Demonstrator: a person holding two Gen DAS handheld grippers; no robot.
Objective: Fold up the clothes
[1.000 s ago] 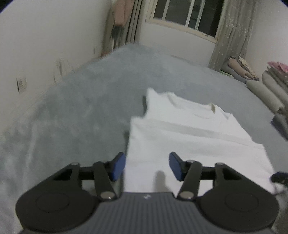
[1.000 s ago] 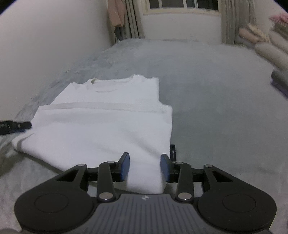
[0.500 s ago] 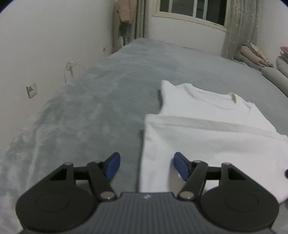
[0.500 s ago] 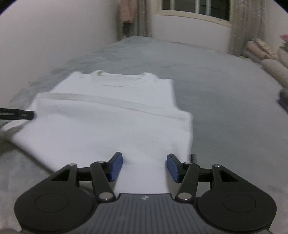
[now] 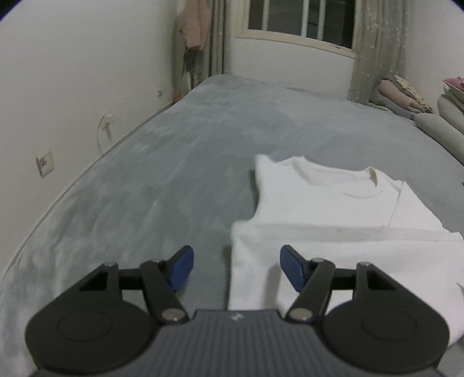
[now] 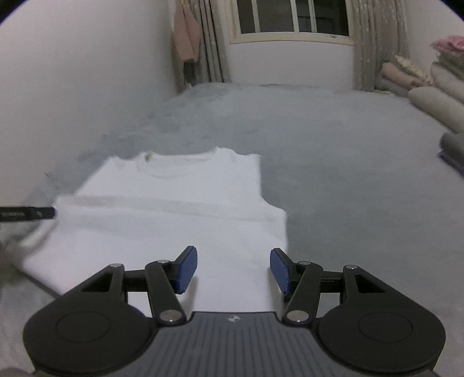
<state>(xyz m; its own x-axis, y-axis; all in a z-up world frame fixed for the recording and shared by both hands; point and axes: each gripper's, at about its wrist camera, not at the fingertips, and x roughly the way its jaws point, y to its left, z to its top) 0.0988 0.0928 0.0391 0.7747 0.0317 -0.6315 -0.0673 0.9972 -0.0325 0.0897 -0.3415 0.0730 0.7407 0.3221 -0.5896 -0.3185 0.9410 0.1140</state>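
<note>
A grey bedspread covers the whole working surface, running from the near edge to the far wall under the window. A white T-shirt lies flat on it, partly folded: its lower portion is doubled up over the chest, and the collar points toward the far wall. The left wrist view alone shows a wall socket on the left wall and a sleeve folded in at the shirt's right side; the shirt's near right part is cut off there. The right wrist view alone shows the shirt's right edge in full, plus a dark bar entering from the left border, too blurred to identify. The left gripper has its jaws apart, straddling the shirt's left edge without pinching it. The right gripper also has its jaws apart, above the near right corner of the shirt, holding nothing.
</note>
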